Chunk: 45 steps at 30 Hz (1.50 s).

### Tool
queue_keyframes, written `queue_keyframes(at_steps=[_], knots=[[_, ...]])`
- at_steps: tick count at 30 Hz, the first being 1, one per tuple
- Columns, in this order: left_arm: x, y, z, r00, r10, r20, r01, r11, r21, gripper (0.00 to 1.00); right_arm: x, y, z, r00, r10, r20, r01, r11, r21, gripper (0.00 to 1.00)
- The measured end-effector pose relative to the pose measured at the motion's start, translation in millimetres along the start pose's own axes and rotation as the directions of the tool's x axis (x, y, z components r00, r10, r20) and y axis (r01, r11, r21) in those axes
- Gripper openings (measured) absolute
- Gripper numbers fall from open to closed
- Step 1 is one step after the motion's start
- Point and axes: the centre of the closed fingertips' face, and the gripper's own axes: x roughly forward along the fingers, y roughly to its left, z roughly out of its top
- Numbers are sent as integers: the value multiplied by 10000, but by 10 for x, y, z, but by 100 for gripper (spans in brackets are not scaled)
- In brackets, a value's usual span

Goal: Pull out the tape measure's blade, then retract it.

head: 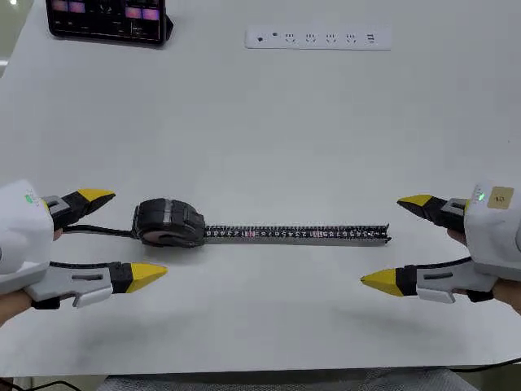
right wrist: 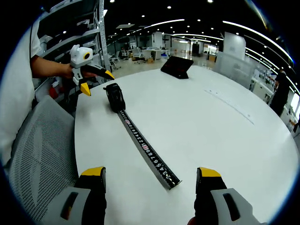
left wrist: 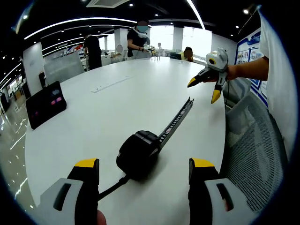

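A black tape measure (head: 168, 222) lies on the white table, its dark blade (head: 297, 235) drawn out flat to the right, ending in a hook (head: 386, 237). My left gripper (head: 129, 234) stands open just left of the case (left wrist: 138, 154), yellow tips either side of it, touching nothing. My right gripper (head: 396, 241) is open just past the blade's hook end (right wrist: 171, 182), holding nothing. A black strap (head: 96, 230) trails left from the case. Each gripper shows in the other's view: the right gripper (left wrist: 205, 87) and the left gripper (right wrist: 95, 79).
A white power strip (head: 318, 37) and a dark tablet (head: 108, 18) lie at the table's far side. A mesh chair (right wrist: 40, 154) stands at the near edge. People stand far behind the table (left wrist: 140, 37).
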Motion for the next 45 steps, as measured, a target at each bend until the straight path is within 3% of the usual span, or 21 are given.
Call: queue_keyframes(at_steps=[18,20,45], knots=[[-120,-146,-109,9996,212,182,-198,9970,-742,89,-115,124,-45,9989,-418,231,412,9987,284,94],[-125,-147,-159,9997,256,-15,-256,9966,-779,91,-129,115,-51,9985,-484,258,474,9981,384,94],[-135,-194,-194,9983,487,309,-446,9915,-1225,91,-106,171,-110,9897,-1133,874,1052,9902,921,97]])
